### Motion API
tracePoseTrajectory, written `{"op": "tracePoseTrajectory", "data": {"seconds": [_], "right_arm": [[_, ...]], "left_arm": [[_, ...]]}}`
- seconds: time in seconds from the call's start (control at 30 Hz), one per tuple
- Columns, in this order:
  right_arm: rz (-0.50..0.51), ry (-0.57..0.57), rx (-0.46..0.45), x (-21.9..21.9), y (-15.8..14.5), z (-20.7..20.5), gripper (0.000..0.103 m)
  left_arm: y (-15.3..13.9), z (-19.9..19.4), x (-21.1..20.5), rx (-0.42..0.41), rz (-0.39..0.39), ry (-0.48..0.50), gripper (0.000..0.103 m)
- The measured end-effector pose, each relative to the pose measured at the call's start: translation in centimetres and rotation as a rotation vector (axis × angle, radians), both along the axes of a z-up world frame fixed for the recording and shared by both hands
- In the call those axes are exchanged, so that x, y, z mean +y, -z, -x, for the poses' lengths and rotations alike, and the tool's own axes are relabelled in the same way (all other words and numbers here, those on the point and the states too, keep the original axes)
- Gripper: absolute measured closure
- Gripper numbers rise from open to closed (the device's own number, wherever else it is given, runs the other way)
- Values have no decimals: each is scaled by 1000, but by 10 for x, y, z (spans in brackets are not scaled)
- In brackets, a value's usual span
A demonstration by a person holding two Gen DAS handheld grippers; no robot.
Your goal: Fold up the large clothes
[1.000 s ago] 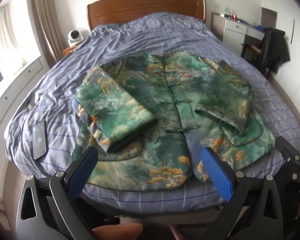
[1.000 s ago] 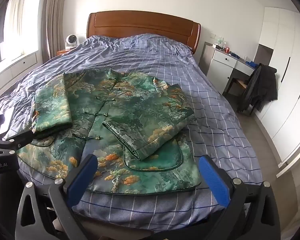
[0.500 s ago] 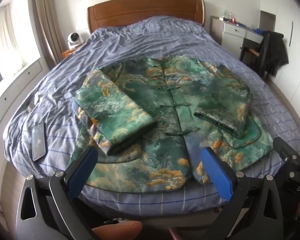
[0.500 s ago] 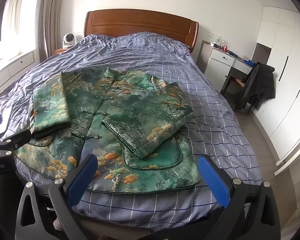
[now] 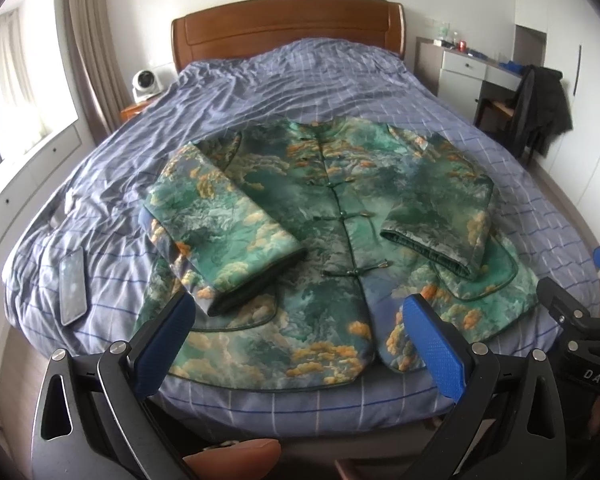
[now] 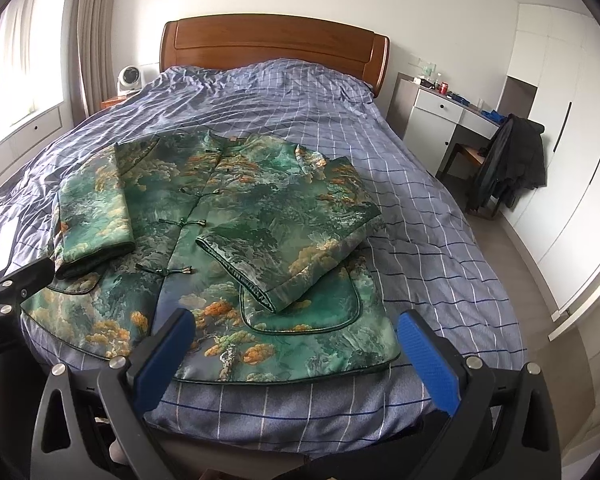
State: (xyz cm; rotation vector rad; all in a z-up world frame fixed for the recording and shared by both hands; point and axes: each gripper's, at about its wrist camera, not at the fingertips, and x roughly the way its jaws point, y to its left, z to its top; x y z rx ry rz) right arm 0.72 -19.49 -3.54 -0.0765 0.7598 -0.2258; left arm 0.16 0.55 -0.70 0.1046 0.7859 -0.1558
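Both grippers [image 5: 296,340] [image 6: 292,350] farther back; one jacket [image 5: 332,240], two folded sleeves.

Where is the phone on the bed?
In the left wrist view, the phone lies flat on the blue checked bedspread near the bed's left edge, just left of the green jacket's folded sleeve.

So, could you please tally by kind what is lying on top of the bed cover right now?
Jacket: 1, green patterned, front up, both sleeves folded in over the body.
Phone: 1, flat on the bed cover, to the jacket's left in the left wrist view.
Total: 2.
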Motion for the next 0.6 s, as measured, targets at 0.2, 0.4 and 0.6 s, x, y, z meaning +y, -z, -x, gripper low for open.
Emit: {"op": "tracePoseTrajectory", "data": {"seconds": [0.2, 0.4, 0.6], "right_arm": [[-2, 2, 6, 1, 1, -1, 0], [-3, 7, 19, 1, 4, -2, 0], [2, 17, 21, 0, 5, -2, 0]], "left_arm": [[3, -1, 0, 13, 4, 1, 0], [6, 0, 1, 20, -2, 0, 0], [6, 0, 2, 21, 0, -2, 0]]}}
